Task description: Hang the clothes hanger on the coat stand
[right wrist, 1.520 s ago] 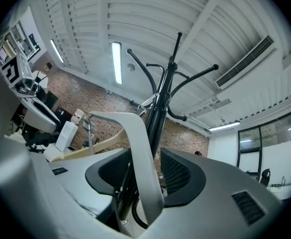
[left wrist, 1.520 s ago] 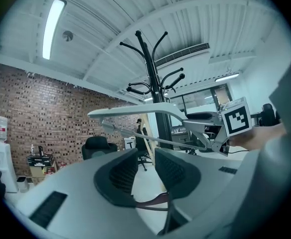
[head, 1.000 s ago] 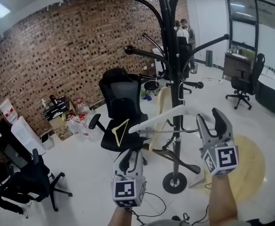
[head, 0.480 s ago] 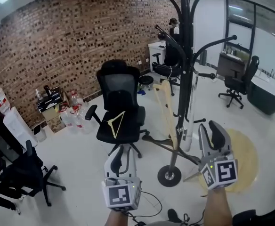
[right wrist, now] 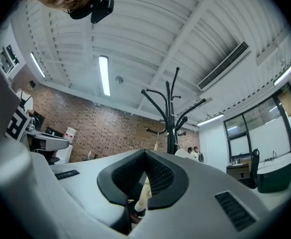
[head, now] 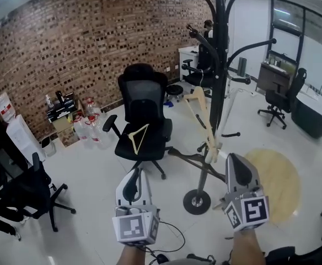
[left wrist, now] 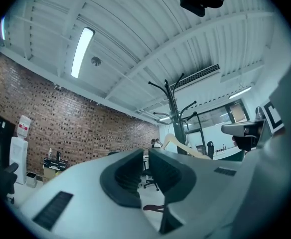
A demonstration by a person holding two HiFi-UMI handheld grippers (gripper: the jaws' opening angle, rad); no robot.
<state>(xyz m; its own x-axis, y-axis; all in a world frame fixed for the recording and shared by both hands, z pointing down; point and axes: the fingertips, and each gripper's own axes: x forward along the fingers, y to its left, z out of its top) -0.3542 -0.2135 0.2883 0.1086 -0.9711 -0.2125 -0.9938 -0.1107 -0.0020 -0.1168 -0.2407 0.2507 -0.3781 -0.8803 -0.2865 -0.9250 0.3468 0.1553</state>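
The black coat stand (head: pixel 220 70) rises mid-room on a round base (head: pixel 197 202). A cream clothes hanger (head: pixel 203 120) hangs from one of its arms, tilted and seen nearly edge-on. Both grippers sit low, short of the stand and apart from the hanger. My left gripper (head: pixel 134 174) has just been closing; a slim gap is left between its pads and nothing is in it (left wrist: pixel 146 156). My right gripper (head: pixel 235 160) has just closed and its tips meet on nothing (right wrist: pixel 145 156). Past its jaws I see the stand (right wrist: pixel 170 118) and the hanger (right wrist: pixel 144 193).
A black office chair (head: pixel 144 101) left of the stand carries a second, yellowish hanger (head: pixel 138 138) on its seat. Water bottles (head: pixel 86 128) line the brick wall. A round yellow mat (head: pixel 279 186) lies to the right. More chairs stand at left and back right; people stand far back.
The hanger, level beside the open right gripper a second ago, now hangs tilted on the stand. Both grippers drew back toward me and lower in the picture, and their jaws closed.
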